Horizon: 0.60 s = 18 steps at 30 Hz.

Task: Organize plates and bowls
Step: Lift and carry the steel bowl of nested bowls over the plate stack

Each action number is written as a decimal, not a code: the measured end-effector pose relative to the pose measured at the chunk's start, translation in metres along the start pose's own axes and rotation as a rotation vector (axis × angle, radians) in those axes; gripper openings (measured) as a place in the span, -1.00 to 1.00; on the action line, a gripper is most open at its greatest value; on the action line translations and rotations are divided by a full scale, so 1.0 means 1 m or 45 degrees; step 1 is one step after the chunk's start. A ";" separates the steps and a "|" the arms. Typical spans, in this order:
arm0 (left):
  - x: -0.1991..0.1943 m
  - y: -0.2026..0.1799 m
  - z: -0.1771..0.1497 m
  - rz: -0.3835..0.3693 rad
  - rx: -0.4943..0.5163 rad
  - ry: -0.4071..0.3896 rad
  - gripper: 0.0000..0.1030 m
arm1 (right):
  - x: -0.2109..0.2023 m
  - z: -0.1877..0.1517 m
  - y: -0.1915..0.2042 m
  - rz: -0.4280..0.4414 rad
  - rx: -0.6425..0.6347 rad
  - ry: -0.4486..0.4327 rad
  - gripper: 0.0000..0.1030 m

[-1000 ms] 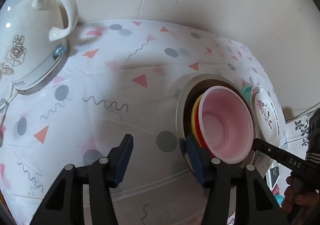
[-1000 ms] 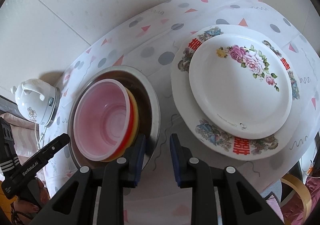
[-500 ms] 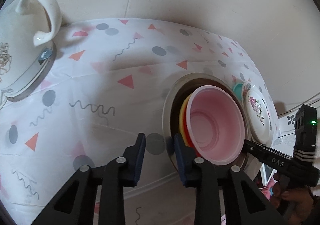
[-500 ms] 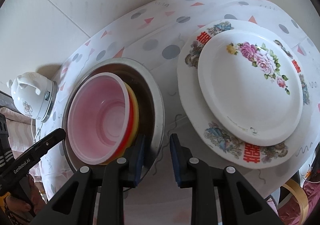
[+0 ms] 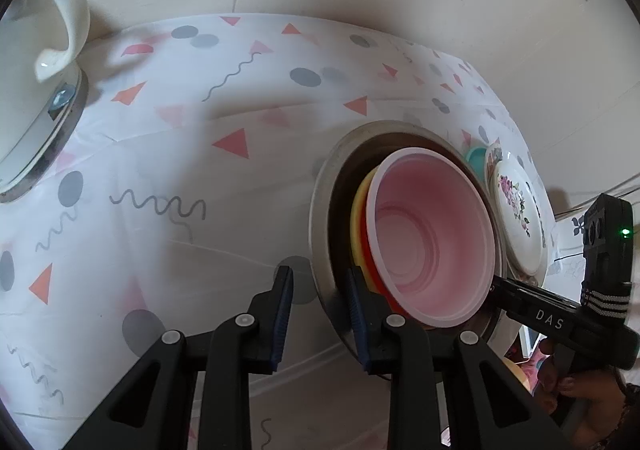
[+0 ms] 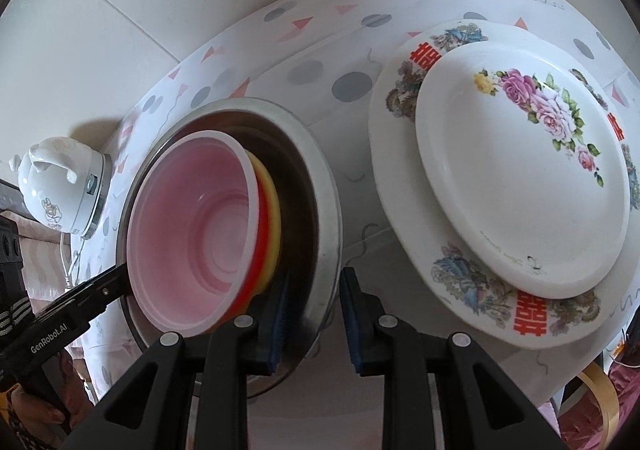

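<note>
A steel bowl holds nested bowls: a pink one on top, then red and yellow ones. My left gripper straddles the steel bowl's near rim, one finger inside and one outside, jaws partly closed around it. My right gripper straddles the opposite rim the same way. A white rose plate lies on a larger patterned plate to the right. Both plates show small in the left wrist view.
A white electric kettle stands at the table's left on the patterned tablecloth. A teal item peeks out behind the steel bowl. The wall is close behind. A tape roll sits beyond the table edge.
My left gripper has narrowed from wide open and moved in around the steel bowl's rim. My right gripper has moved closer, its jaws over the opposite rim.
</note>
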State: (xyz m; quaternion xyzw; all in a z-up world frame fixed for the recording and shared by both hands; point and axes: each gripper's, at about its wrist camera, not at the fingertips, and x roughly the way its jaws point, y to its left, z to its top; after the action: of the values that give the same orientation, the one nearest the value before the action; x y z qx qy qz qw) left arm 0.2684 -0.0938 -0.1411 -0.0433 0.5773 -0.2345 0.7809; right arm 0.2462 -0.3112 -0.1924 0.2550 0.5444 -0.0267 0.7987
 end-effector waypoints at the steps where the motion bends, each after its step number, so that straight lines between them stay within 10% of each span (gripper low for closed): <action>1: 0.000 0.000 0.000 0.000 0.007 -0.001 -0.46 | 0.001 0.001 0.000 0.008 0.009 -0.002 -0.52; 18: -0.001 -0.011 -0.006 0.019 0.155 -0.063 -0.65 | -0.001 -0.003 0.004 0.060 -0.086 -0.076 -0.69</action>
State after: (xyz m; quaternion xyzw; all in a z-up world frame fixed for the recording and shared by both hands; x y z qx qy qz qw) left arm 0.2586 -0.1020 -0.1381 0.0029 0.5427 -0.2622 0.7980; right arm 0.2449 -0.3070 -0.1912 0.2397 0.5146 0.0029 0.8232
